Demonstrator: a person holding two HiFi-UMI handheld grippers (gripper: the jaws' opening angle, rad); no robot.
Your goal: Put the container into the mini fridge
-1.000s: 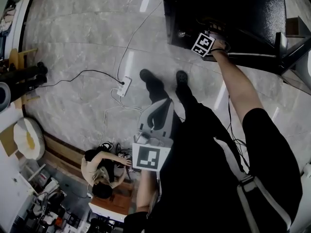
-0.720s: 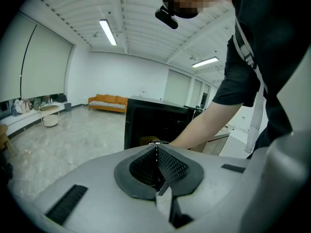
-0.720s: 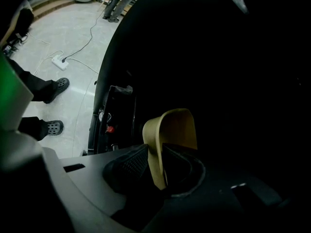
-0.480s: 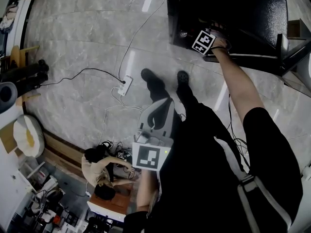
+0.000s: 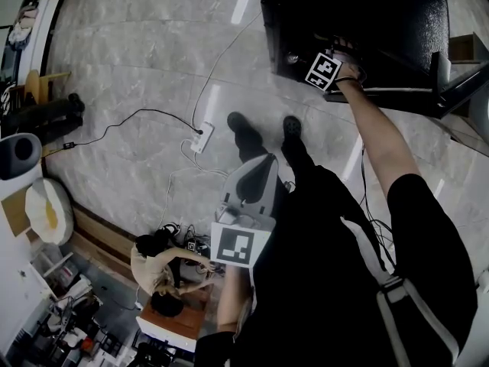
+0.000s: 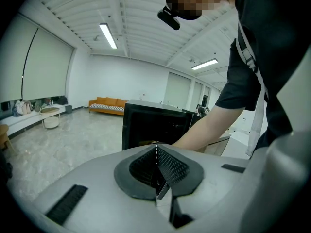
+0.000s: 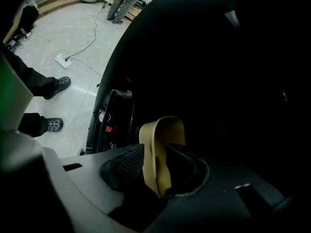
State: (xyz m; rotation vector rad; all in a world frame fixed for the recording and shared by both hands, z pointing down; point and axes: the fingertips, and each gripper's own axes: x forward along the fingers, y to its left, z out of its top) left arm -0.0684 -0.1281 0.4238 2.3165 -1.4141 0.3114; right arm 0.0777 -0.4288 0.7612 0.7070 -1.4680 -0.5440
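Now our right gripper (image 7: 160, 168) sits inside the black mini fridge (image 5: 382, 21). Its jaws have just been opening, loose around the tan container (image 7: 163, 130) between them. Our left gripper (image 6: 156, 154) is clenched, empty.

The left grey two-jaw gripper (image 5: 258, 176) hangs close before the person's body, well back from the black mini fridge (image 5: 382, 14), its ribbed pads pressed together with nothing between them. The bare right arm (image 5: 374, 136) stretches out straight to the fridge's open front. There the right grey gripper (image 5: 327, 60) points downward; its jaws have just been opening, with a tan container (image 7: 163, 144) standing between them.
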